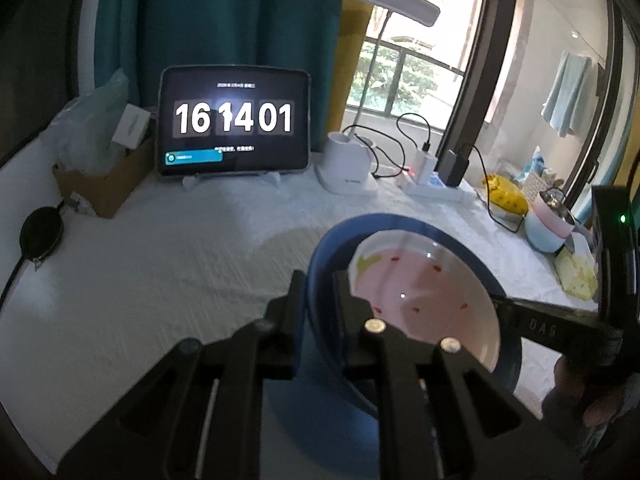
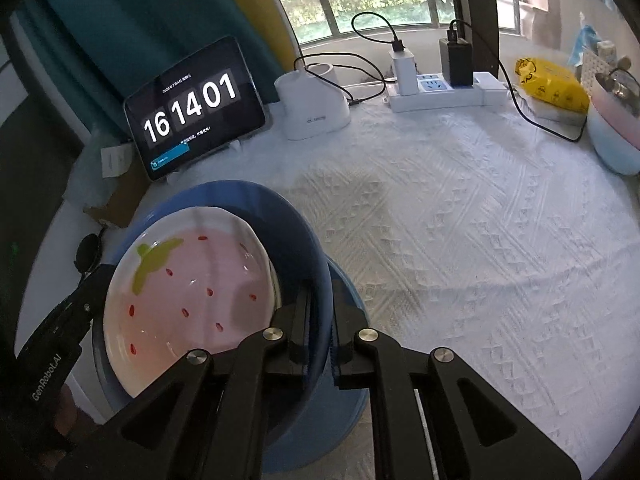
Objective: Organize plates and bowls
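A blue bowl holds a pink strawberry-patterned plate inside it, tilted. My left gripper is shut on the bowl's left rim, one finger inside and one outside. My right gripper is shut on the same blue bowl at its right rim. The pink plate lies inside, leaning toward the left. The right gripper shows at the right in the left wrist view, and the left gripper shows at the left in the right wrist view. The bowl seems held just above a blue base beneath it.
A white textured tablecloth covers the table. At the back stand a tablet clock, a white lamp base, a power strip with chargers, a yellow packet and a pastel pot. A cardboard box sits back left.
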`<state>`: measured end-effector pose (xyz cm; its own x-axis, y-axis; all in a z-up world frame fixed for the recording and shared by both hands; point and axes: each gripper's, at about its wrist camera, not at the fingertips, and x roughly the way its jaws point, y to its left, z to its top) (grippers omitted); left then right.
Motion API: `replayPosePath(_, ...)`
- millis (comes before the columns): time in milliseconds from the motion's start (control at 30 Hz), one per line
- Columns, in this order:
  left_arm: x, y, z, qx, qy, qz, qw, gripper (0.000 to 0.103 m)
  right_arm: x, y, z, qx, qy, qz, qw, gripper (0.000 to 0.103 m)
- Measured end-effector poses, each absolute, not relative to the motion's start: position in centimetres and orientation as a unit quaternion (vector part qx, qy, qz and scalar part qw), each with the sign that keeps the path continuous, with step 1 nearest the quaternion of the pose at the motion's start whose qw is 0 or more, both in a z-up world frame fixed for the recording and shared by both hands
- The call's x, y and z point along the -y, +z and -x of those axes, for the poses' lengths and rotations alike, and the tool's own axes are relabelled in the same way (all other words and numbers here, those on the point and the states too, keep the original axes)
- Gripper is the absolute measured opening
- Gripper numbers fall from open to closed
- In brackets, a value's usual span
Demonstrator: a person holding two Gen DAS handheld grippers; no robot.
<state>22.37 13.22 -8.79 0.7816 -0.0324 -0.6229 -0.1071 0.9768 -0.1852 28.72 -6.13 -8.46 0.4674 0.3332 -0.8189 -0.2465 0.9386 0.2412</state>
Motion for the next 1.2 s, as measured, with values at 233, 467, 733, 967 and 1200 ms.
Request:
replayPosePath(233, -13.2, -9.2, -21.9, -0.327, 0.026, 0.109, 0.938, 0.016, 6.1, -8.3, -28.2, -0.474, 0.168, -0.016, 0.864, 0.012)
replayPosePath(467, -12.1, -9.0, -21.3, -0.328, 0.045, 0.083, 0.940, 0.023, 6.5, -8.2, -27.7, -0.475, 0.159, 0.002, 0.865, 0.016)
replayPosePath(733, -12.7, -8.3, -19.9, -0.316, 0.063, 0.091, 0.942, 0.051, 7.5, -8.1, -27.0, -0.474, 0.135, 0.010, 0.870, 0.041)
replayPosePath(967, -11.9, -7.3, -18.8, -0.306, 0.052, 0.090, 0.947, 0.062, 8.2, -6.0, -25.6, -0.425, 0.129, 0.021, 0.896, 0.067)
replayPosePath(1200, -10.4, -5.9, -17.3, -0.289, 0.037, 0.081, 0.953, 0.064, 9.2, -4.4, -23.9, -0.403, 0.131, 0.023, 0.905, 0.068)
